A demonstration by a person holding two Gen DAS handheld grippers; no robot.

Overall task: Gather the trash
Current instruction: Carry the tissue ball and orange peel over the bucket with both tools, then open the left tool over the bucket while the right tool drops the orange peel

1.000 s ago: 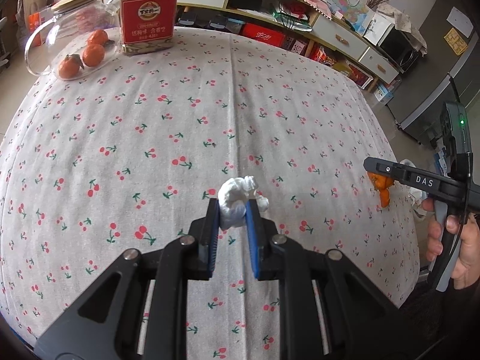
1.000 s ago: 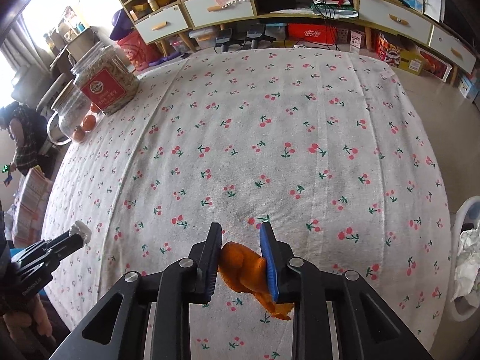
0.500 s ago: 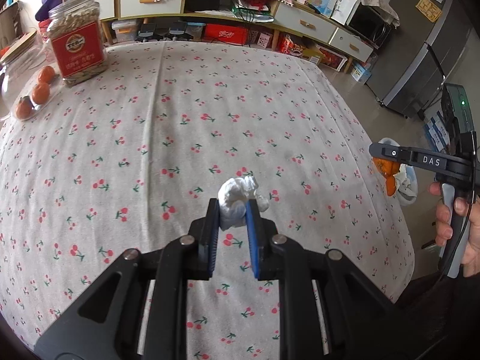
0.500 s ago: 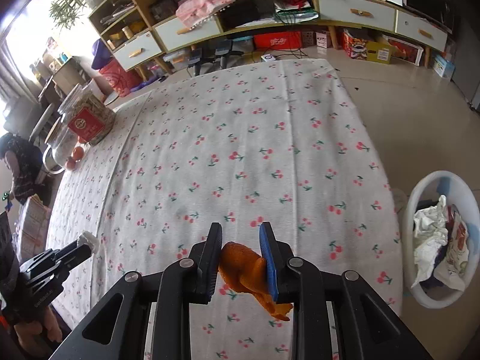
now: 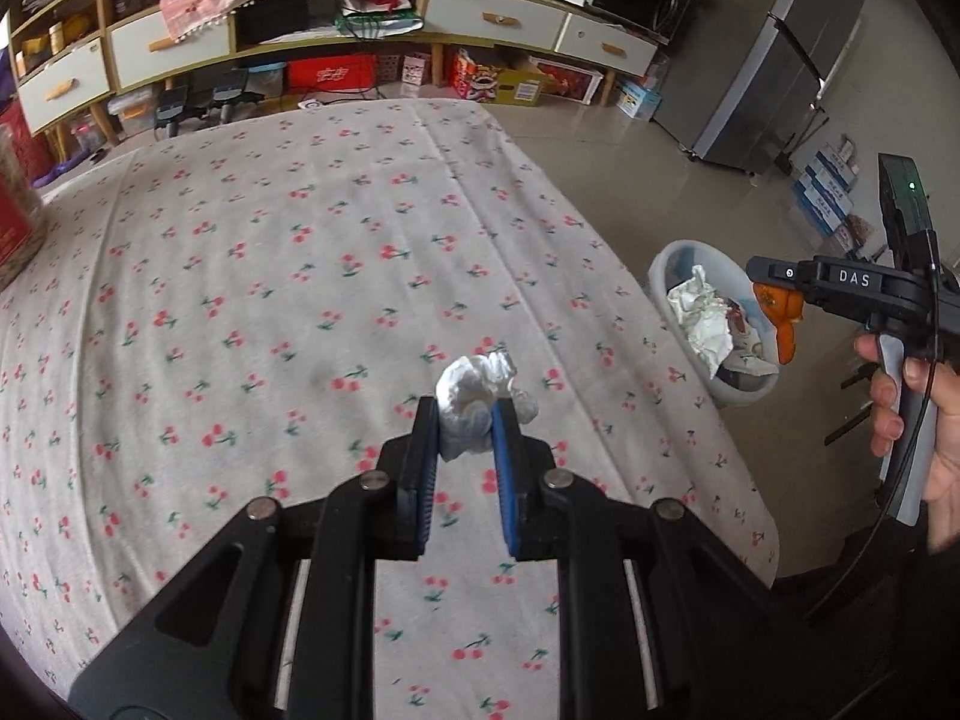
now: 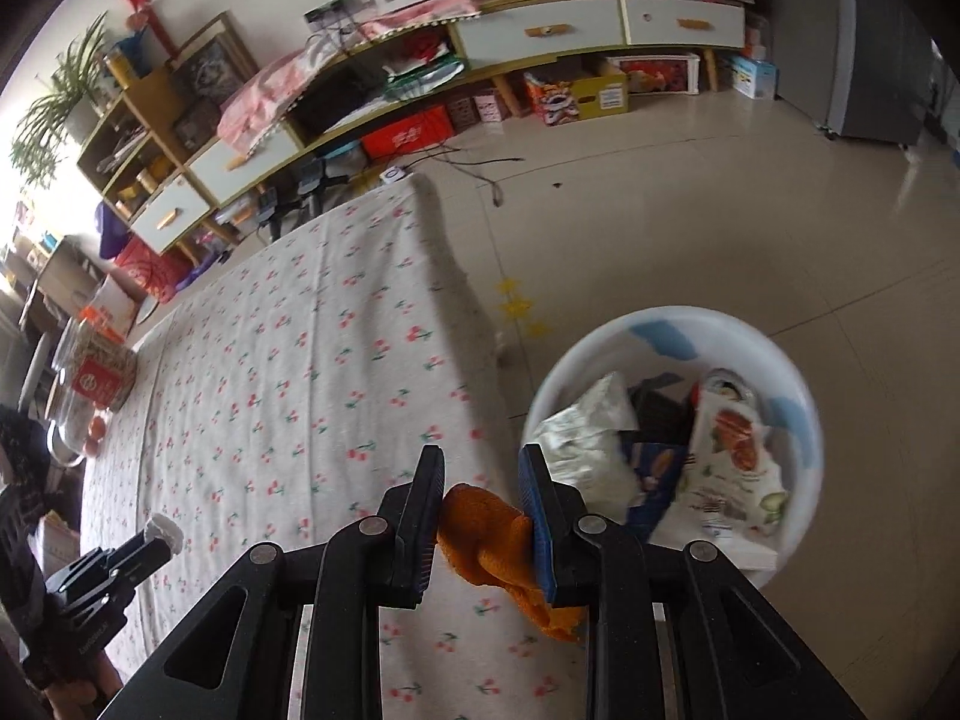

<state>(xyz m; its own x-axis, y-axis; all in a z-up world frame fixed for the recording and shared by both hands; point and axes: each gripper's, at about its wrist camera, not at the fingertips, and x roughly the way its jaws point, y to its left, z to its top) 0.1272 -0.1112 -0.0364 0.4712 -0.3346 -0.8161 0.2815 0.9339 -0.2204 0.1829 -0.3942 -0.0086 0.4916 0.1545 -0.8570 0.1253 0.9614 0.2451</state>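
Note:
My left gripper (image 5: 465, 414) is shut on a crumpled white tissue (image 5: 474, 390), held above the cherry-print tablecloth (image 5: 270, 300). My right gripper (image 6: 480, 468) is shut on a piece of orange peel (image 6: 486, 528), held at the table's right edge, just left of the white trash bin (image 6: 600, 360) on the floor. The bin (image 5: 672, 258) holds crumpled paper and wrappers. In the left wrist view the right gripper (image 5: 774, 294) with the peel (image 5: 780, 312) hangs beside the bin. The left gripper with the tissue (image 6: 165, 531) shows at the lower left of the right wrist view.
A red-labelled jar (image 6: 99, 372) and a glass jug with small oranges (image 6: 72, 432) stand at the table's far end. Low shelving with drawers (image 5: 492, 18) lines the back wall. A grey fridge (image 5: 780, 72) stands at the right. Tiled floor (image 6: 660, 210) surrounds the bin.
Both grippers have swung right toward the table's edge with their loads. The trash bin has come into near view under the right gripper. Neither grip has changed.

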